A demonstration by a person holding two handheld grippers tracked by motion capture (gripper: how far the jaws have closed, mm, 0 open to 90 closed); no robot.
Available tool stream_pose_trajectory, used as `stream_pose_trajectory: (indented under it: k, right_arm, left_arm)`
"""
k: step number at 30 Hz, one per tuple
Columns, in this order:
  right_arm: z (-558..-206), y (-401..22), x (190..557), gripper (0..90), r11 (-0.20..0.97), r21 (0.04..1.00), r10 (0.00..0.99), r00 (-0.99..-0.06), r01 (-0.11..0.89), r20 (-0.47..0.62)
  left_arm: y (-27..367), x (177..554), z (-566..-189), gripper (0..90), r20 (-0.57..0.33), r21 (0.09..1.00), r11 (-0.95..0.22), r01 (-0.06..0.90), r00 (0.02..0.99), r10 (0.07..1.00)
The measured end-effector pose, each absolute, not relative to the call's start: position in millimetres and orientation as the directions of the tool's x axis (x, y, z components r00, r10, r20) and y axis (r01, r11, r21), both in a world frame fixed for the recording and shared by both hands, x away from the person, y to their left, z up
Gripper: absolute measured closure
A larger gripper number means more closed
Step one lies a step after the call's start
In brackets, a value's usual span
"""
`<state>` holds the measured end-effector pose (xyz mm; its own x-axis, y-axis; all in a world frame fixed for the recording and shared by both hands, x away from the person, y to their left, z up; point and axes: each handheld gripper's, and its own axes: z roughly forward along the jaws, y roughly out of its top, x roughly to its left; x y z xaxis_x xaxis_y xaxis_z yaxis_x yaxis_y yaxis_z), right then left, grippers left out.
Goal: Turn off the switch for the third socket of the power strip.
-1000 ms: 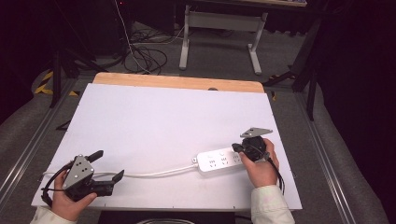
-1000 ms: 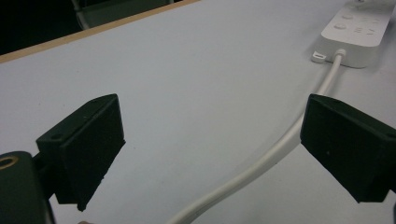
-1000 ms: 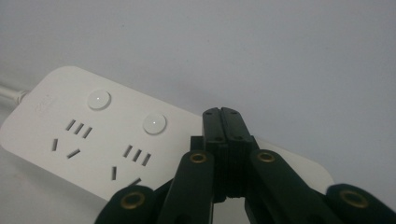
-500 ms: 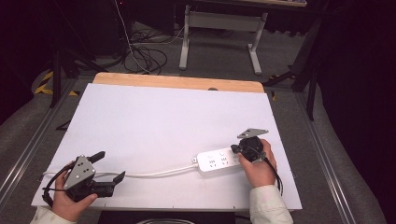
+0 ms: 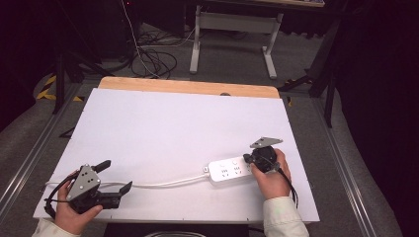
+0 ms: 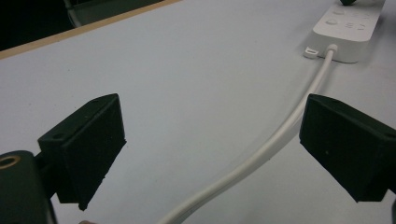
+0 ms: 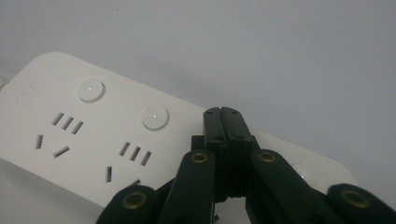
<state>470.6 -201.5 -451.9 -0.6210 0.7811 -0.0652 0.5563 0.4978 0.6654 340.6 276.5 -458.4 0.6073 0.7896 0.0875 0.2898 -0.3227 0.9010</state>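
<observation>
Your right tongs [image 5: 252, 159] sit at about 4 o'clock on the bench [image 5: 173, 123], jaws pressed flat together with nothing between them. Tips rest down on the top face of the white power strip [image 5: 231, 170], at its right end. In the right gripper view the closed tongs [image 7: 222, 112] land just right of the second round button [image 7: 154, 117]; the first button [image 7: 90, 90] is further left, socket slots below both. Can't tell if the tips are actually pressing a third button under there, it's hidden by the jaws.

Power strip lies flat at 4 to 5 o'clock, long axis roughly 9-to-3, tilted slightly up toward the right. Its white cord [image 5: 163, 184] leaves the left end and runs toward 8 o'clock along the near edge.

Your left tongs [image 5: 114, 177] are at about 7 o'clock, held in your left hand [image 5: 69, 212], jaws spread wide, gripping nothing. In the left gripper view the tongs [image 6: 210, 140] straddle the cord [image 6: 261, 156], which passes between the two jaws without touching either as far as I can see; the strip's cord end [image 6: 345, 28] shows at 1 o'clock, well apart from the jaws.

Your right hand [image 5: 271, 177] wraps the right gripper body, grey plate on top
</observation>
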Motion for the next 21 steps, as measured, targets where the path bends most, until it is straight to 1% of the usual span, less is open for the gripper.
stream_pose_trajectory:
  k: [4,8,21]
  right_arm:
    - [-452.3,-200.5,469.7,90.0,0.499,0.667,0.782,-0.619,0.554,-0.071]
    - [-452.9,-202.1,469.8,90.0,0.483,0.673,0.787,-0.615,0.561,-0.053]
    - [-454.3,-201.3,467.5,90.0,0.501,0.678,0.78,-0.62,0.538,-0.084]
  left_arm:
    - [276.8,340.2,-458.1,7.1,0.089,0.902,-0.324,0.287,0.608,0.789]
    - [277.0,339.6,-457.9,7.1,0.09,0.902,-0.324,0.286,0.609,0.788]
    - [276.9,339.3,-457.9,7.1,0.087,0.903,-0.32,0.286,0.608,0.789]
